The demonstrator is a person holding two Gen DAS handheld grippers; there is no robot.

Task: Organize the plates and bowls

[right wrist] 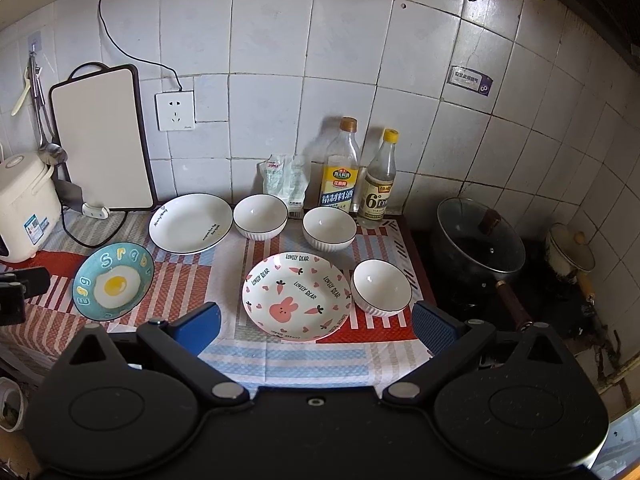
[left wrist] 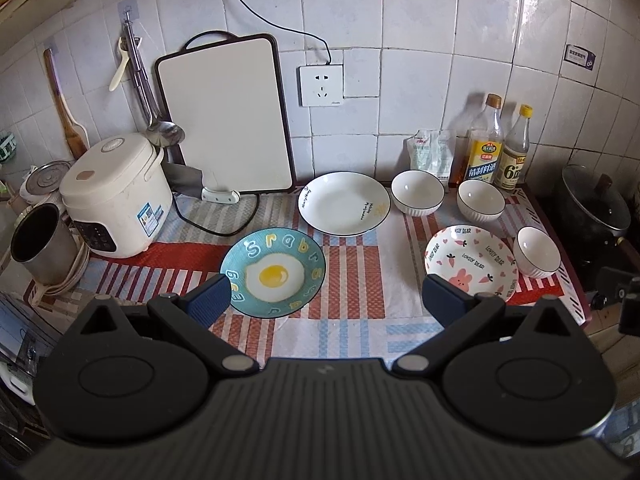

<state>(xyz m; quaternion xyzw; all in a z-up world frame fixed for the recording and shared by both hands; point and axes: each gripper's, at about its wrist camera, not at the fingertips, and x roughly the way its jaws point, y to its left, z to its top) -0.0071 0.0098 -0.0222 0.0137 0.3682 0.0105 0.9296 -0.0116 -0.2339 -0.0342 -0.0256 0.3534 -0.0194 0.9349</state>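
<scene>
Three plates lie on the striped cloth: a blue egg plate (left wrist: 276, 272) (right wrist: 113, 285), a white plate (left wrist: 344, 203) (right wrist: 191, 223) and a pink rabbit plate (left wrist: 471, 262) (right wrist: 296, 295). Three white bowls stand apart: two at the back (left wrist: 417, 192) (left wrist: 481, 201) (right wrist: 260, 215) (right wrist: 329, 227), one right of the rabbit plate (left wrist: 537, 251) (right wrist: 381, 287). My left gripper (left wrist: 326, 300) is open and empty above the cloth's front, between egg and rabbit plates. My right gripper (right wrist: 316, 326) is open and empty, its fingers either side of the rabbit plate's near edge.
A rice cooker (left wrist: 114, 196), metal cup (left wrist: 38, 240) and leaning cutting board (left wrist: 226, 116) stand at the left. Two bottles (right wrist: 340, 168) (right wrist: 378, 176) and a packet (right wrist: 285, 178) stand at the wall. A lidded black pot (right wrist: 478, 240) sits on the stove at right.
</scene>
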